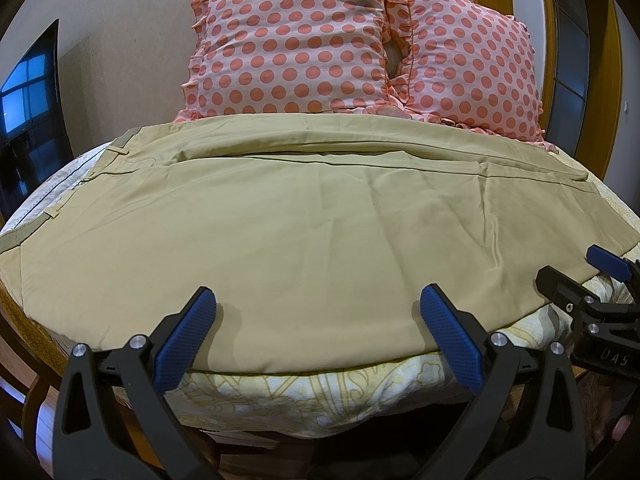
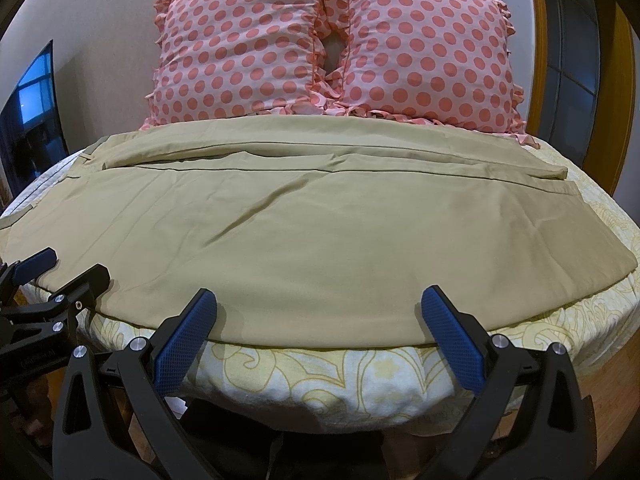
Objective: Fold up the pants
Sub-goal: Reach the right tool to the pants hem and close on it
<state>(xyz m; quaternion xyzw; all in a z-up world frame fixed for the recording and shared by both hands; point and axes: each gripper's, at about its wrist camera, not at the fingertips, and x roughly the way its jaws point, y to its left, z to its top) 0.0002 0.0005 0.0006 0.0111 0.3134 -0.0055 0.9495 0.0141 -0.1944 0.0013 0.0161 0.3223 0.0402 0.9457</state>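
Observation:
Khaki pants [image 1: 304, 232] lie spread flat across the bed, waistband at the left, legs running to the right; they also show in the right wrist view [image 2: 320, 232]. My left gripper [image 1: 318, 304] is open, its blue pads just above the pants' near edge, holding nothing. My right gripper [image 2: 318, 304] is open over the near edge further right, also empty. The right gripper also shows at the right edge of the left wrist view [image 1: 580, 276], and the left gripper shows at the left edge of the right wrist view [image 2: 68, 272].
The bed has a yellow floral sheet [image 1: 320, 392] [image 2: 320, 376]. Two pink polka-dot pillows [image 1: 296, 40] [image 2: 428, 52] lean at the head of the bed. A dark TV screen [image 1: 28, 112] is on the left wall. A wooden door frame [image 2: 608, 80] stands at the right.

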